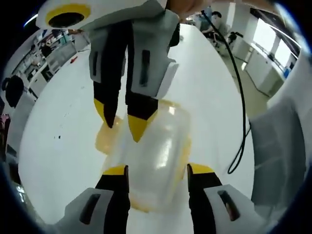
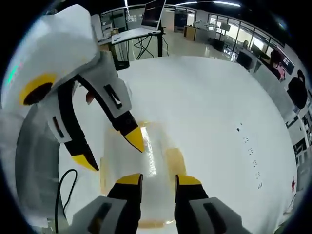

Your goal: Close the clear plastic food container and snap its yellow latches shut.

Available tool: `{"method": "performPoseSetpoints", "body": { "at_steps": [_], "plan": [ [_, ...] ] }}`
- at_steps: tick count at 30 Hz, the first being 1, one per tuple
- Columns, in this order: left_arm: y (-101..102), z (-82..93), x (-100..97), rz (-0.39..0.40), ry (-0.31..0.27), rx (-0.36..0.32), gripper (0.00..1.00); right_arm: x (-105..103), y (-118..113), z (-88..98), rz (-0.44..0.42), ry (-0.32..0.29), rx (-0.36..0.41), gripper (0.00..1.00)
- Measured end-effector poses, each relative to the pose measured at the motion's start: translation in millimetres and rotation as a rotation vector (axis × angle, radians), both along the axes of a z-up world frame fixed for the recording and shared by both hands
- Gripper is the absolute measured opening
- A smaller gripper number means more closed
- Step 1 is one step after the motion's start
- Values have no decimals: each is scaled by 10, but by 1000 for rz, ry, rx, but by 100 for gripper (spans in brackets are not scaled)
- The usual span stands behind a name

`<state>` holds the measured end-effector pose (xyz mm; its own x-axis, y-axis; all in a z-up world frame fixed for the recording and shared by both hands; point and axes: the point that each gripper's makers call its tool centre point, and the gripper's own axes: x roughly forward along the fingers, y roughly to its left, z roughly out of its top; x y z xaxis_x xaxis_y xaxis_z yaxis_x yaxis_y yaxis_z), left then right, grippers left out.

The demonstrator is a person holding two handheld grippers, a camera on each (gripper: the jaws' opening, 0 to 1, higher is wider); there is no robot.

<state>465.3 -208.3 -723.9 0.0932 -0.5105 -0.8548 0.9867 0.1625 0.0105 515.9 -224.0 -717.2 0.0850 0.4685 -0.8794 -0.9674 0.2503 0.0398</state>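
Clear plastic container (image 1: 156, 161) on white table (image 1: 63, 141) — between both parted claws, left (image 1: 157, 175) and right (image 2: 158, 183).

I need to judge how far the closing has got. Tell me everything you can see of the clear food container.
The clear food container is a rounded, translucent plastic box with yellowish latches along its sides, lying on the white table. Its lid looks to be on; whether the latches are snapped cannot be told. The left gripper straddles its near end, jaws open around it. The right gripper reaches over the opposite end, its yellow tips at or on the lid.
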Motion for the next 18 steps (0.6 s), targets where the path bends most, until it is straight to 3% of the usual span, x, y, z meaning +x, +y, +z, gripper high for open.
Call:
{"method": "performPoseSetpoints", "body": {
  "at_steps": [10,15,18],
  "plan": [
    [-22,-20,12,-8,-40,9,48,9,-1,-36,14,20,-17,29],
    [-17,-51,-7,-33,-103,30,48,15,2,-65,19,33,-22,31],
    [-24,-52,-7,-16,-111,26,49,-2,-10,-123,48,37,-41,32]
  ]
}}
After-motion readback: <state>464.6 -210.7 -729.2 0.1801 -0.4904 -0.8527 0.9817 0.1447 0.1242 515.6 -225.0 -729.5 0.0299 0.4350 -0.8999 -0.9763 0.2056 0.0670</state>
